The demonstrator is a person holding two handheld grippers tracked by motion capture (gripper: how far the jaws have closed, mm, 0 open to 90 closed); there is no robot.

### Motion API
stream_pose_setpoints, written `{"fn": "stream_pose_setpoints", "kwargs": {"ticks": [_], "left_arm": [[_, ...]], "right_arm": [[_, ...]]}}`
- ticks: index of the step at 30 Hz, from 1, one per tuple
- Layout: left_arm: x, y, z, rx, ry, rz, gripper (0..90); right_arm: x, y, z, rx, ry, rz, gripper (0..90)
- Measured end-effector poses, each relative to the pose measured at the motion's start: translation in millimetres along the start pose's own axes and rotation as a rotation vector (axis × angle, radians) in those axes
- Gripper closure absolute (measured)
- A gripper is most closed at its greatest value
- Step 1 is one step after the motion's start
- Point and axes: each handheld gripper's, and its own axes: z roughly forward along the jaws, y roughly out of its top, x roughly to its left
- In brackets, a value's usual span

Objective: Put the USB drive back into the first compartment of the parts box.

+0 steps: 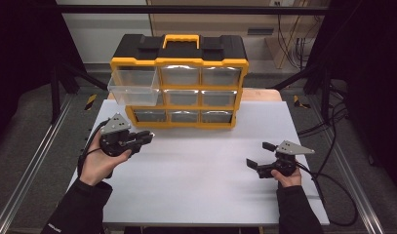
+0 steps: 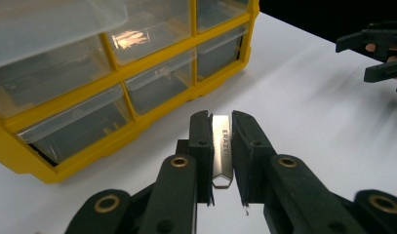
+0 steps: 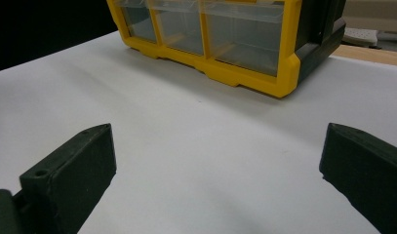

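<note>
A yellow and black drawer cabinet (image 1: 179,83) with clear drawers stands at the back of the white table (image 1: 206,175). Its top left drawer (image 1: 133,86) is pulled out toward me. My left gripper (image 1: 146,137) hovers just right of and below that drawer, shut on a slim silvery eraser (image 2: 222,148) that stands on edge between the pads, lettering visible. My right gripper (image 1: 258,155) rests near the table's right side with its jaws wide apart and nothing between them; in the right gripper view only bare table lies between the fingers (image 3: 69,175).
Aluminium rails (image 1: 35,161) run along both sides of the table. Cables (image 1: 332,190) trail off the right edge. The cabinet's other drawers (image 1: 218,97) are pushed in. The right gripper (image 2: 376,53) appears far off in the left gripper view.
</note>
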Motion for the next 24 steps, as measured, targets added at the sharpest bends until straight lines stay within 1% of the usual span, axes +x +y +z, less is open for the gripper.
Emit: {"fn": "stream_pose_setpoints", "kwargs": {"ticks": [24], "left_arm": [[9.9,25.4,-22.9,-0.057,0.026,-0.003,78.9]], "right_arm": [[-0.1,0.2,-0.4,0.001,0.001,0.001,0.8]]}}
